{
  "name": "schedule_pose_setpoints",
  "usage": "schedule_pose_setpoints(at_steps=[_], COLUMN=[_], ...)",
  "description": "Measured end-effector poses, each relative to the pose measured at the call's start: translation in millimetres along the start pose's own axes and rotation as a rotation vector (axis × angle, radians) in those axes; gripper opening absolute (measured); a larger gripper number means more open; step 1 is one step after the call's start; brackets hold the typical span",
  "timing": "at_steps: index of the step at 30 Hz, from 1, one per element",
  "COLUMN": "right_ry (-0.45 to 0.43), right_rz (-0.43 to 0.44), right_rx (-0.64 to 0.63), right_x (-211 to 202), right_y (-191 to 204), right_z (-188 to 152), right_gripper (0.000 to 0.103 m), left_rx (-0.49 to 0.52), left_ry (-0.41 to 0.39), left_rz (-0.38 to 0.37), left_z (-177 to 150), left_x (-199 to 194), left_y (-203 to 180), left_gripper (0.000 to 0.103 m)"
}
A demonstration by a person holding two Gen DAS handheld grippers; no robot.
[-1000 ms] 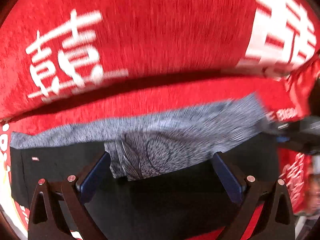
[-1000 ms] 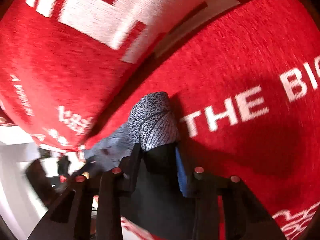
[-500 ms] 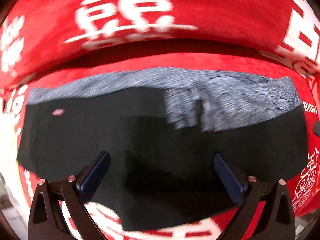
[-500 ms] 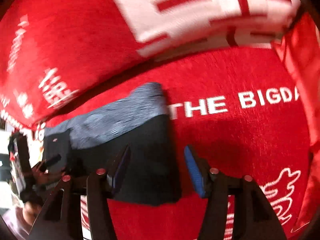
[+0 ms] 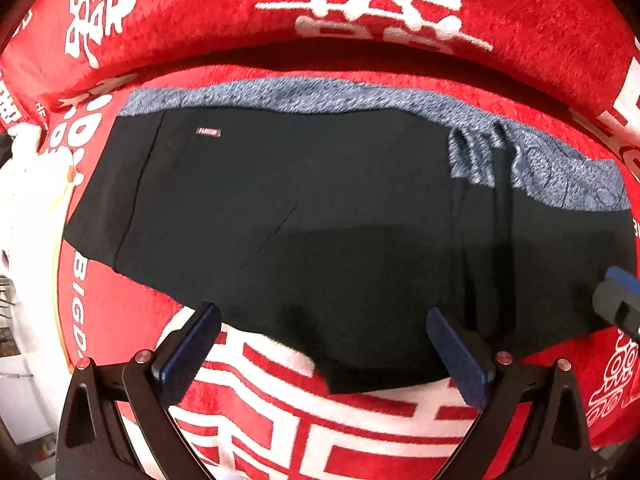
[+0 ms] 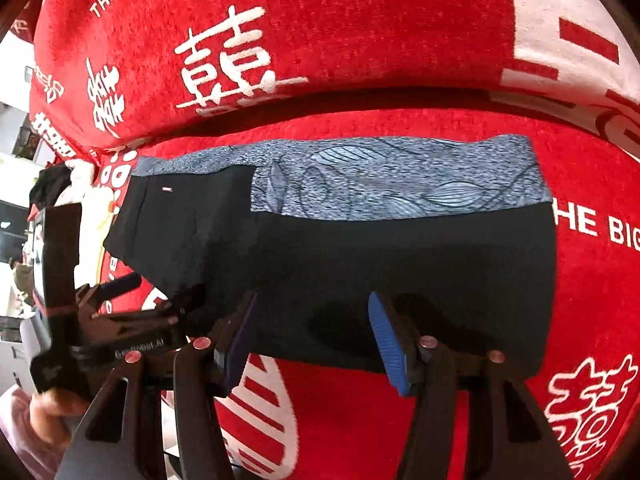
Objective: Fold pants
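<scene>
The black pants (image 5: 320,220) lie folded flat on the red seat cover (image 5: 320,420), with a grey leaf-patterned band (image 6: 380,176) along their far edge. My left gripper (image 5: 320,314) hangs open over the pants' near edge, with nothing between its fingers. My right gripper (image 6: 312,308) also stands open above the near edge, its pads apart from the cloth. In the left wrist view a right fingertip (image 5: 616,300) shows at the right edge. The right wrist view shows the left gripper (image 6: 156,292) at the left, by the pants' left end.
A red back cushion (image 5: 400,0) with white characters rises just behind the pants. A person's hand (image 6: 48,412) holds the left gripper's handle. Past the seat's left end are white furniture and clutter (image 6: 16,208).
The right gripper let go of the grey and black fold, opened and drew back. The left gripper also pulled back towards the near edge. The pants now lie flat in full view.
</scene>
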State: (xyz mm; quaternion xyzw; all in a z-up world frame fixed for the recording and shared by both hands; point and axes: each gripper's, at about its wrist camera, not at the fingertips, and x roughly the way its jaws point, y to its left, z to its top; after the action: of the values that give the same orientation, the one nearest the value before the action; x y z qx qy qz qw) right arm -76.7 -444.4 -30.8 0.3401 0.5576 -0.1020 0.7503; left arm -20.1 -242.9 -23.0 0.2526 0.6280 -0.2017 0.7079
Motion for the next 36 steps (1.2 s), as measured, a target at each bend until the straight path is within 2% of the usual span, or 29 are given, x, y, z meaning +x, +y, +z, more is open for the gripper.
schedule_pose_setpoints(at_steps=[4, 8, 9, 13, 20, 24, 28, 36], right_ry=[0.005, 0.086, 0.077, 0.064, 0.109, 0.135, 0.164, 0.178], right_rz=[-0.026, -0.059, -0.092, -0.161, -0.24, -0.225, -0.258, -0.261], right_rx=[-0.01, -0.014, -0.011, -0.067, -0.155, -0.171, -0.227, -0.266], right_x=[12, 42, 46, 46, 50, 54, 65, 71], right_y=[22, 41, 47, 68, 98, 114, 130, 148], right_z=[-2, -16, -20, -29, -39, -45, -50, -52], right_gripper=[0.06, 0.06, 0.061, 0.062, 0.062, 0.062, 0.062, 0.063], left_rx=[0.013, 0.011, 0.008, 0.002, -0.067, -0.101, -0.13, -0.165], left_ry=[0.004, 0.022, 0.027, 0.02, 0.037, 0.044, 0.051, 0.05], left_rz=[-0.005, -0.024, -0.032, -0.054, -0.097, -0.105, -0.117, -0.121], left_z=[4, 2, 1, -6, -15, -17, -20, -23], left_x=[9, 14, 15, 15, 25, 33, 37, 45], left_y=[16, 39, 46, 67, 104, 122, 134, 159], left_gripper=[0.103, 0.103, 0.103, 0.103, 0.103, 0.103, 0.103, 0.103])
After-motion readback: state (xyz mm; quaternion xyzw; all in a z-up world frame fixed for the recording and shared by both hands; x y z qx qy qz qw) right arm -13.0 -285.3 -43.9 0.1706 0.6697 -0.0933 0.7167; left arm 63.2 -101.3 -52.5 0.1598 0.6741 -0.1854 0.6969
